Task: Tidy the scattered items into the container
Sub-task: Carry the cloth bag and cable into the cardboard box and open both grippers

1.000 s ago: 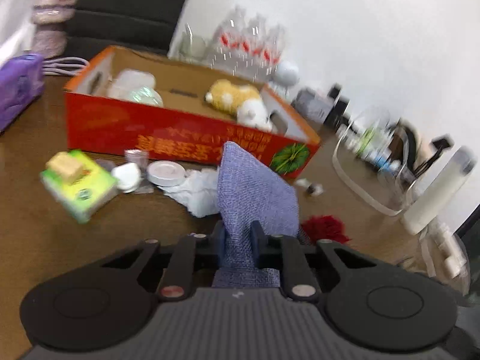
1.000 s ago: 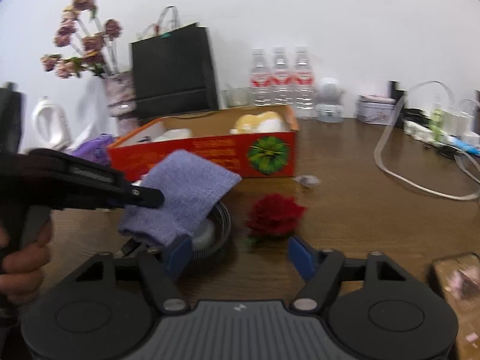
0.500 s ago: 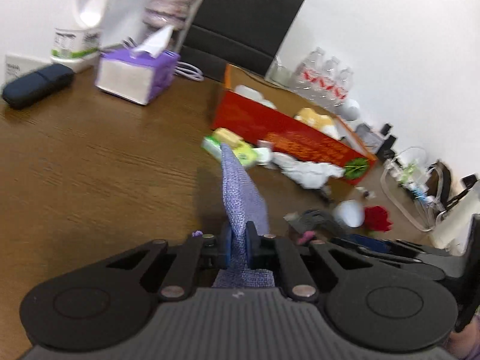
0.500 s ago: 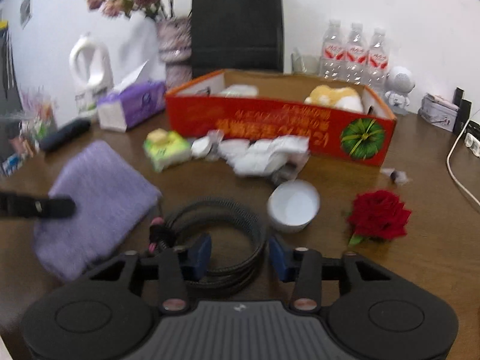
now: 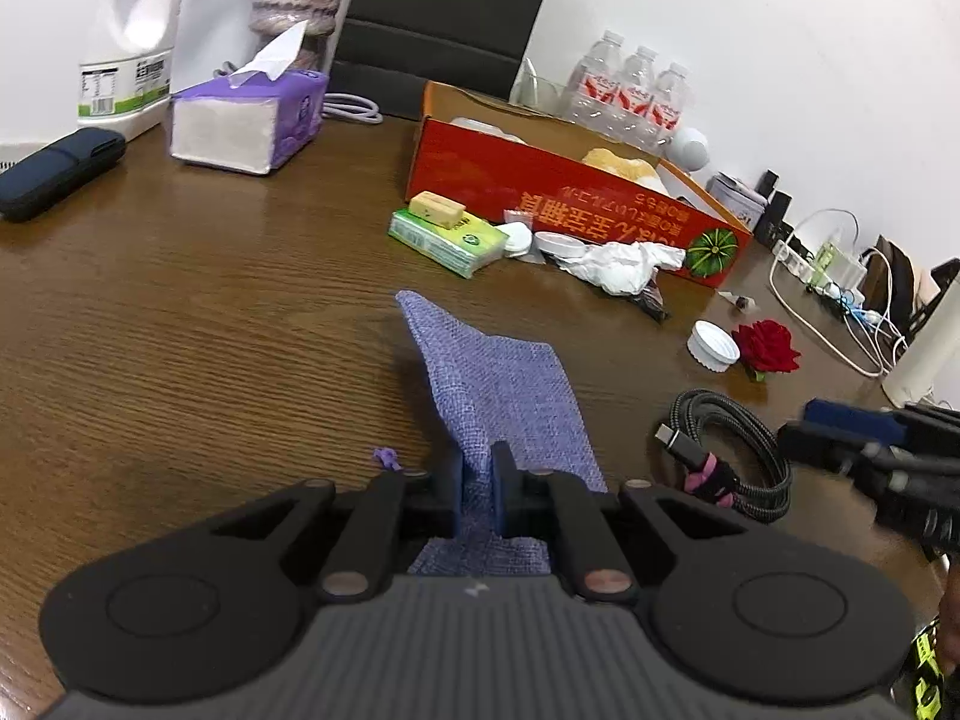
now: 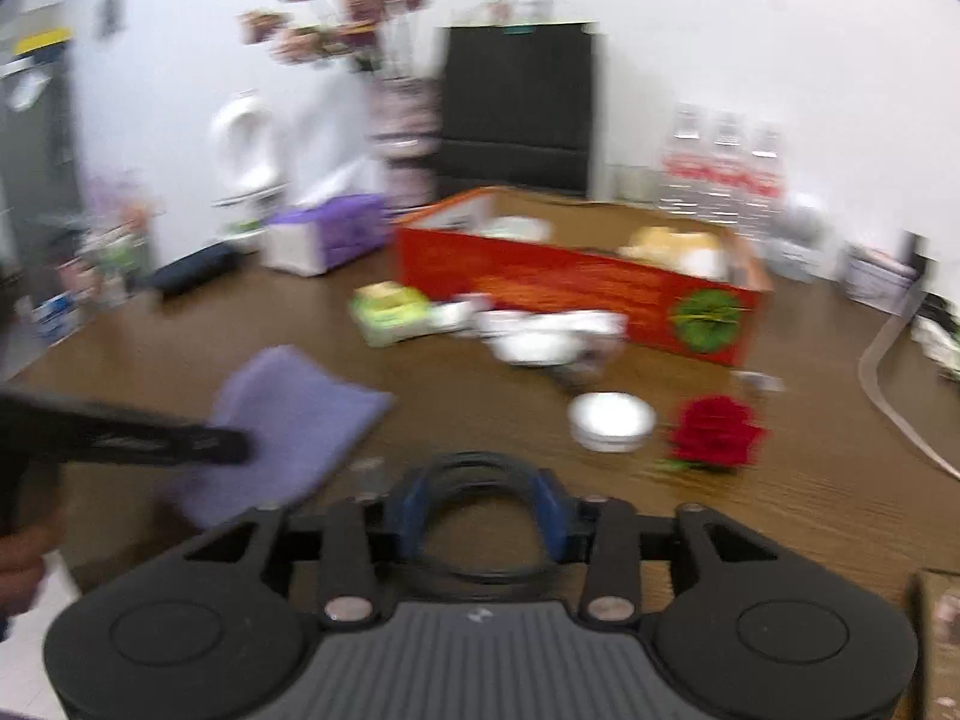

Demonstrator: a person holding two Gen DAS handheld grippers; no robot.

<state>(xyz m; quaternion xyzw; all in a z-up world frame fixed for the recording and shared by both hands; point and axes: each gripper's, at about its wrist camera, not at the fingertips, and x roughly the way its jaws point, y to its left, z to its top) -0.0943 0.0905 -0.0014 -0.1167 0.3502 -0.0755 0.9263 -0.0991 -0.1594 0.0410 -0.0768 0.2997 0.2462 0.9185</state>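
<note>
My left gripper (image 5: 478, 468) is shut on a purple woven cloth (image 5: 504, 384), whose far end lies on the wooden table (image 5: 210, 330). In the right wrist view the cloth (image 6: 288, 414) and the left gripper (image 6: 234, 450) show at the left. My right gripper (image 6: 480, 498) is shut on a coiled black cable (image 6: 480, 459), blue pads pressing on both sides. The cable (image 5: 732, 450) lies right of the cloth, with the right gripper (image 5: 840, 432) at its edge. The red cardboard box (image 5: 540, 180) stands farther back and holds a plush toy and white items.
A red rose (image 5: 768, 345), a white lid (image 5: 712, 346), crumpled tissue (image 5: 618, 264) and a green tissue packet (image 5: 447, 240) lie before the box. A purple tissue box (image 5: 246, 120), a white jug, a dark case, bottles and cables line the table's back.
The left gripper carried the cloth away from the box and lowered it to the table. The right gripper shifted left from the rose and closed on the cable coil.
</note>
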